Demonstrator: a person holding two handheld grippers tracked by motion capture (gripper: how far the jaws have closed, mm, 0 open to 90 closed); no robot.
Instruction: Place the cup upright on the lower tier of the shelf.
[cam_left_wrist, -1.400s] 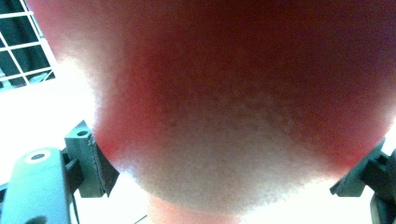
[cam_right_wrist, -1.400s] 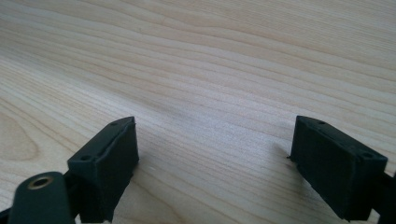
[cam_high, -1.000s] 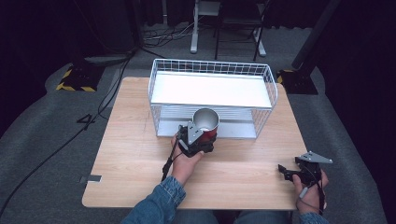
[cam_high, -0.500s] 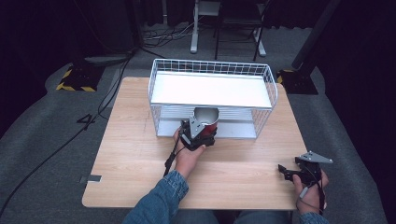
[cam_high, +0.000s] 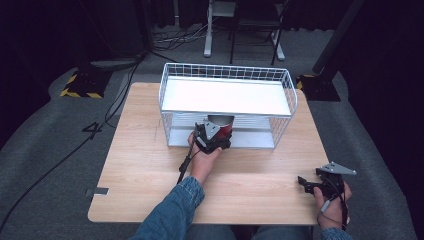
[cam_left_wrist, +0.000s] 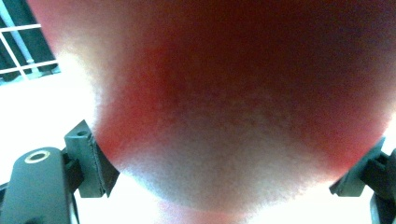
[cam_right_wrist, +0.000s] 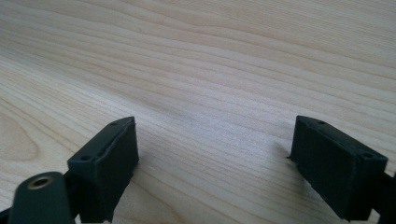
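Note:
A red cup (cam_high: 220, 123) with a metal inside sits at the front opening of the white wire rack's (cam_high: 280, 125) lower level, partly hidden under the white top shelf (cam_high: 227, 95). My left gripper (cam_high: 219, 132) is shut on the cup. In the left gripper view the cup's red wall (cam_left_wrist: 233, 93) is blurred and very close, with a black jaw pressed against each side of it (cam_left_wrist: 229, 168). My right gripper (cam_high: 301, 181) rests low over the wooden table (cam_high: 140, 150) at the front right. It stands open (cam_right_wrist: 212, 135) with only bare wood between its jaws.
The rack stands at the back middle of the table, its wire walls rising around both shelves. Bare wood lies in front of it and on both sides. Cables and stand legs lie on the dark floor beyond the table.
My left gripper has carried the cup away from the person, from in front of the rack to under its top shelf. The right gripper has stayed where it was.

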